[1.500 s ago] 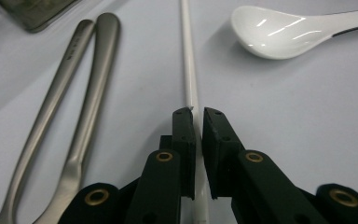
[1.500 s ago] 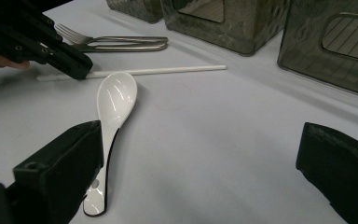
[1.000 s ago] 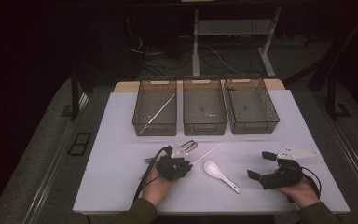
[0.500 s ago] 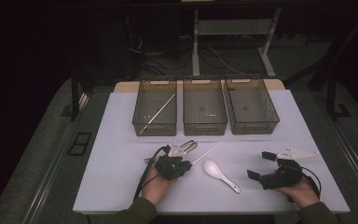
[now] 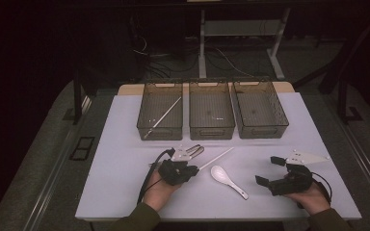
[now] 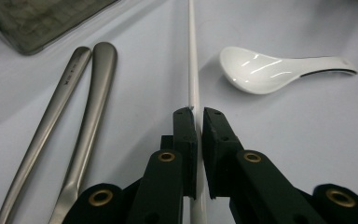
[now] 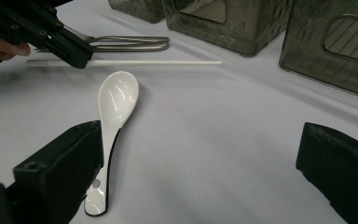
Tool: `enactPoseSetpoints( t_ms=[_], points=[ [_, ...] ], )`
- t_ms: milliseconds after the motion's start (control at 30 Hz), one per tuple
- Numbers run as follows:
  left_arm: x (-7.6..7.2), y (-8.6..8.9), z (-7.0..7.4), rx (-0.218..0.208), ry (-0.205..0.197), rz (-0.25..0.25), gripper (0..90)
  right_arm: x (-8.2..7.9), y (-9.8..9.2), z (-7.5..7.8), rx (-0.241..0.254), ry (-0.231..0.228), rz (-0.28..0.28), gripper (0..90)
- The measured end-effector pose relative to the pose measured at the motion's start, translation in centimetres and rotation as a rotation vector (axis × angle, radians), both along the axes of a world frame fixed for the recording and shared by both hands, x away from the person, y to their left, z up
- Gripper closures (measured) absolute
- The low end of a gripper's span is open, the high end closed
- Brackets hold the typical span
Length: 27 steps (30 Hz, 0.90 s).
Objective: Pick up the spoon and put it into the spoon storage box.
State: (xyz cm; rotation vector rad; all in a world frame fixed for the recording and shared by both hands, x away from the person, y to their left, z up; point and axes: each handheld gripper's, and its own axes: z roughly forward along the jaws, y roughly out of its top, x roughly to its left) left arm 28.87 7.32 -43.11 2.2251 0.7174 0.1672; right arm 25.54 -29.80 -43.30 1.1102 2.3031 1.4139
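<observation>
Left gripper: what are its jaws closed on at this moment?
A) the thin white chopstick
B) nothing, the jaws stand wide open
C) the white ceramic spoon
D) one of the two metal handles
A: in the left gripper view the left gripper has both pads pressed on the white chopstick, while the white spoon and the metal handles lie untouched beside it.

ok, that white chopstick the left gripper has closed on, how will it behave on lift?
The chopstick looks thin, straight and rigid, so probably stiff and light. It's glossy and round, and the left gripper pinches it near one end, so it may pivot or slip. If dropped it would likely roll toward the spoon.
</observation>
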Motion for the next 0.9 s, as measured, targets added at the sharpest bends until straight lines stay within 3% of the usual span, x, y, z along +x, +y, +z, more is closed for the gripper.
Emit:
enactPoseSetpoints(
  t_ms=[467, 900],
  points=[
    [0.1, 2.2, 2.4, -0.035, -0.016, -0.021, 83.9, 0.0, 0.0, 0.0, 0.002, 0.002, 0.0, 0.8],
    [0.8, 4.9, 4.1, -0.073, -0.058, 0.037, 83.8, 0.1, 0.0, -0.1, -0.002, 0.002, -0.001, 0.8]
  ],
)
